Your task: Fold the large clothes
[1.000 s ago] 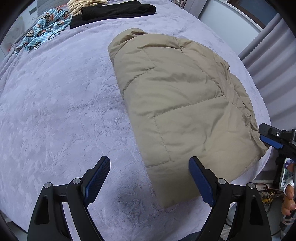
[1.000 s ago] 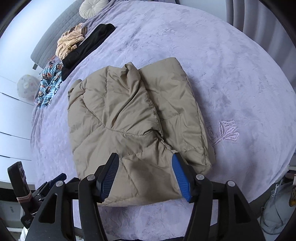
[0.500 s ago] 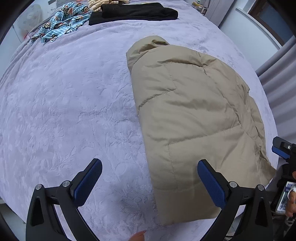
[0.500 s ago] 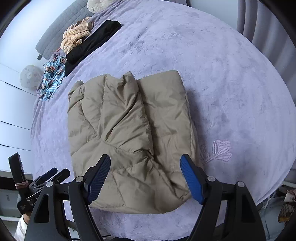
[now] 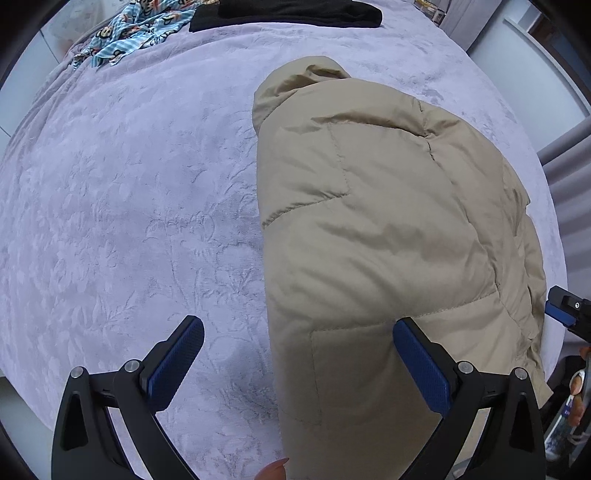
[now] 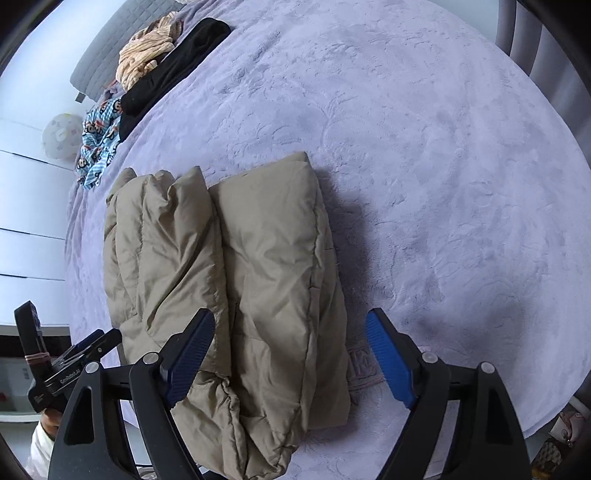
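Observation:
A beige puffer jacket (image 5: pixel 388 240) lies folded lengthwise on the lavender bedspread (image 5: pixel 129 203). My left gripper (image 5: pixel 299 354) is open and empty, low over the jacket's near left edge, one finger over the bedspread and one over the jacket. In the right wrist view the jacket (image 6: pixel 258 266) shows as two padded folds side by side. My right gripper (image 6: pixel 291 347) is open and empty, straddling the jacket's near right fold. The right gripper also shows at the left wrist view's right edge (image 5: pixel 565 314).
At the bed's far end lie a black garment (image 5: pixel 295 11), a blue cartoon-print garment (image 5: pixel 136 29) and a tan striped garment (image 6: pixel 147 55). Grey curtains (image 6: pixel 546 48) hang to the right. The bed edge runs just below the jacket's near end.
Both grippers have opened wider and come down closer to the jacket's near end. The jacket now fills more of each view; it lies folded as before.

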`<state>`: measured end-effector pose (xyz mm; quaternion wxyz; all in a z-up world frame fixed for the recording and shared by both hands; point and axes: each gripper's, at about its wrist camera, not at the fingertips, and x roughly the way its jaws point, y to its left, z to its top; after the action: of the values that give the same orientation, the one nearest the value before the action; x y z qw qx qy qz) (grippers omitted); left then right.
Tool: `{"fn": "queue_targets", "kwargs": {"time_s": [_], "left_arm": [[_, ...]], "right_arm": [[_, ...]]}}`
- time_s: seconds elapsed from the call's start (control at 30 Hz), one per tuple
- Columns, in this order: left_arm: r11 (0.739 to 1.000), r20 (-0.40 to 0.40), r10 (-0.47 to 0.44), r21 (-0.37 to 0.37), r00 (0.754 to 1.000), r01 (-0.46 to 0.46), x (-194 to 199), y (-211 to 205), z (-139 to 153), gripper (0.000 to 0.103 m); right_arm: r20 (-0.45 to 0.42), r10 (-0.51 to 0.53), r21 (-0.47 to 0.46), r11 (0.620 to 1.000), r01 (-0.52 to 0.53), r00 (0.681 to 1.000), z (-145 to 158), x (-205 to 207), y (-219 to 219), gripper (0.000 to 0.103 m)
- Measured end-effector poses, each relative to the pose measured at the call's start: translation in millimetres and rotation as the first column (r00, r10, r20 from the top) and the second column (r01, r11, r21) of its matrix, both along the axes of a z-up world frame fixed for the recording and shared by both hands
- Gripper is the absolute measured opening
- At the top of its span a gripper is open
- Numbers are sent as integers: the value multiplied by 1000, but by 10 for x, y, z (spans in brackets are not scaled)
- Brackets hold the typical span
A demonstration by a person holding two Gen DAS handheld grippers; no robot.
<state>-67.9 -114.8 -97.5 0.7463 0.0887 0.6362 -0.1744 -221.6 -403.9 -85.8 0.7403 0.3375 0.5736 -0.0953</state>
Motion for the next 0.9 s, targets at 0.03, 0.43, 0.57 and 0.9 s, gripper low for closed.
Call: {"fn": "queue_targets", "kwargs": {"time_s": [0.03, 0.43, 0.57, 0.9], "left_arm": [[1000, -9, 10, -1, 1000, -10, 18, -4, -16, 103], [984, -94, 1, -175, 996, -17, 297, 90, -101, 103], [941, -219, 6, -328, 976, -80, 469, 256, -332, 103], [810, -422, -44, -545, 905, -215, 700, 406, -864, 103]], "right_arm": [[1, 0, 7, 1000, 0, 1000, -25, -4, -36, 87], [38, -21, 197, 980, 13, 999, -364, 32, -284, 87], [24, -7, 280, 960, 0, 1000, -598, 123, -314, 87], [193, -52, 568, 820, -68, 980, -848, 369, -259, 103]]}}
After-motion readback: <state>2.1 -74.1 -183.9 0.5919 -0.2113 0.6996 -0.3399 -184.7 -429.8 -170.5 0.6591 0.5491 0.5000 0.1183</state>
